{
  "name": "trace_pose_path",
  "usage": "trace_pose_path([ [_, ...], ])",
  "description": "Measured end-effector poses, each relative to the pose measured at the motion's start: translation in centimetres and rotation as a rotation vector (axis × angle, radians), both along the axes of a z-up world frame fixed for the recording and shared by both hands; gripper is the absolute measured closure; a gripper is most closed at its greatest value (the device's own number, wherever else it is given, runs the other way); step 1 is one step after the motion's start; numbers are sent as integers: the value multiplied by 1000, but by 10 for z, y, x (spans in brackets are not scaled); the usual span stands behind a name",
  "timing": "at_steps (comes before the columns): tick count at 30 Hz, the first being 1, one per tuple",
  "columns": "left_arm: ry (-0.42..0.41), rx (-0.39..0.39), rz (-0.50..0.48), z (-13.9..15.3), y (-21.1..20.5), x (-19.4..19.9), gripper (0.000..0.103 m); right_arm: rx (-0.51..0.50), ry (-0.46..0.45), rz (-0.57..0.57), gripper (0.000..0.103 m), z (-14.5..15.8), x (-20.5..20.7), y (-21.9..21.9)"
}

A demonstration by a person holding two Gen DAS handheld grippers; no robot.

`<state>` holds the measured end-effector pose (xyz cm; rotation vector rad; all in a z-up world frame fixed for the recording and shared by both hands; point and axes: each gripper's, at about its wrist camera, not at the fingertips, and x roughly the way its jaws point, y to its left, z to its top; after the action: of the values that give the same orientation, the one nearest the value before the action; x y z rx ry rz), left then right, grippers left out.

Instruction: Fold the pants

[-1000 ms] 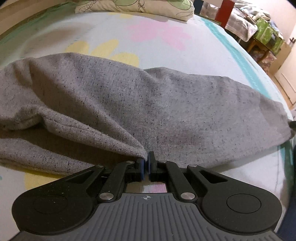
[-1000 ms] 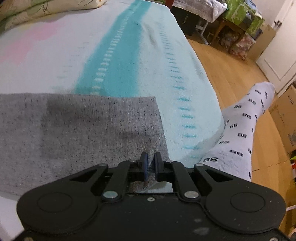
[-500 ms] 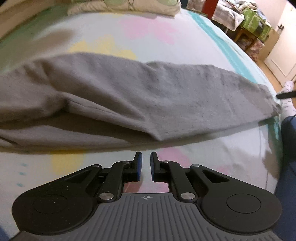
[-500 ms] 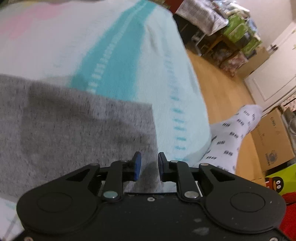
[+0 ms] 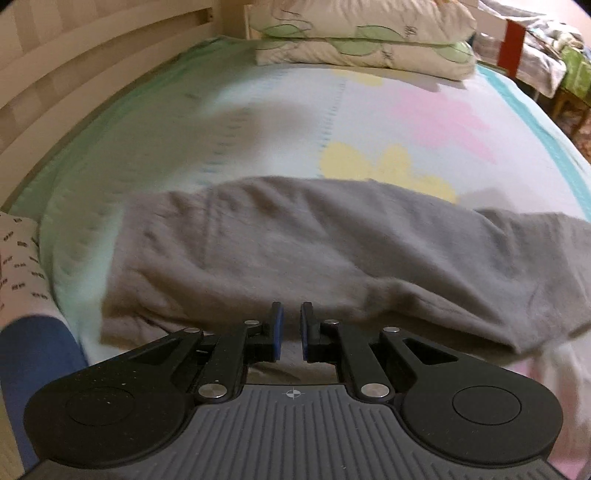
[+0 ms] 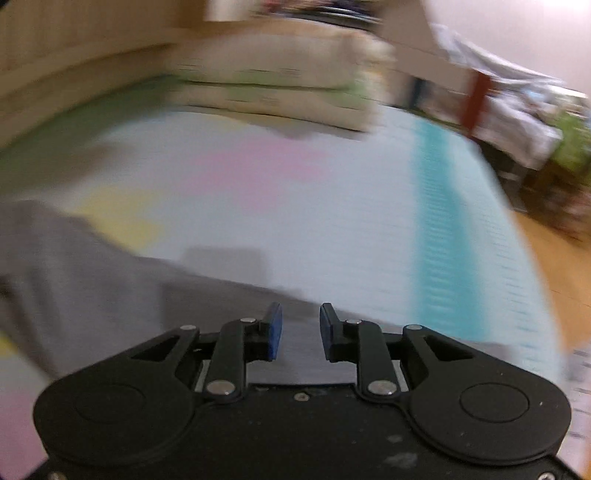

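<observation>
Here the bed [image 5: 258, 122], covered by a pastel sheet with pink and yellow flower shapes, fills most of both wrist views and serves as the flat working surface. A wooden bed frame [image 5: 74, 81] curves along the upper left of the left wrist view; stacked pillows [image 5: 362, 33] sit at the top centre, well apart from the work.

The grey pants [image 5: 303, 251] lie across the middle of the left wrist view as a long, doubled band running from centre left to the right edge. The creased, layered lower margin suggests one lengthwise fold is already made, so the cloth rests freely on the sheet. In the right wrist view, which is heavily blurred, the pants [image 6: 92, 280] occupy the lower left, with one end reaching under the tongs.

The left gripper [image 5: 289, 330], at lower centre, has its jaws slightly parted with a narrow gap and nothing between them; it sits just beside the near edge of the cloth. The right gripper [image 6: 297, 330], also lower centre, has its jaws wider apart and likewise empty, with grey fabric visible beneath. Both being unloaded, the likely reason is repositioning for a fresh grasp before a crosswise fold.

A patterned white sock [image 5: 18, 266] shows at the left edge.
</observation>
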<state>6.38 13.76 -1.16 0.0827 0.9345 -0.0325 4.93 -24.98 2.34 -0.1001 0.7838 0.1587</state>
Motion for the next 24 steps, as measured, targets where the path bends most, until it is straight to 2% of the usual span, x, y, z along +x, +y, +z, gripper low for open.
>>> trace_pose_path([
  [2,7,-27,20,1,9,10,94,54,5,113,80,-3,1,45],
  [5,33,-39,43,0,26,23,94,82,-6,253,80,-9,-1,105],
  [11,134,-145,96,-19,57,48,94,61,-41,488,79,-23,-9,199],
  [16,184,-187,120,-38,73,54,94,-78,-149,670,73,-37,-19,251],
  [20,191,-215,117,-38,82,55,94,-195,-218,797,73,-51,-29,275],
  [24,192,-204,121,-37,89,57,94,-312,-281,894,73,-70,-33,294],
])
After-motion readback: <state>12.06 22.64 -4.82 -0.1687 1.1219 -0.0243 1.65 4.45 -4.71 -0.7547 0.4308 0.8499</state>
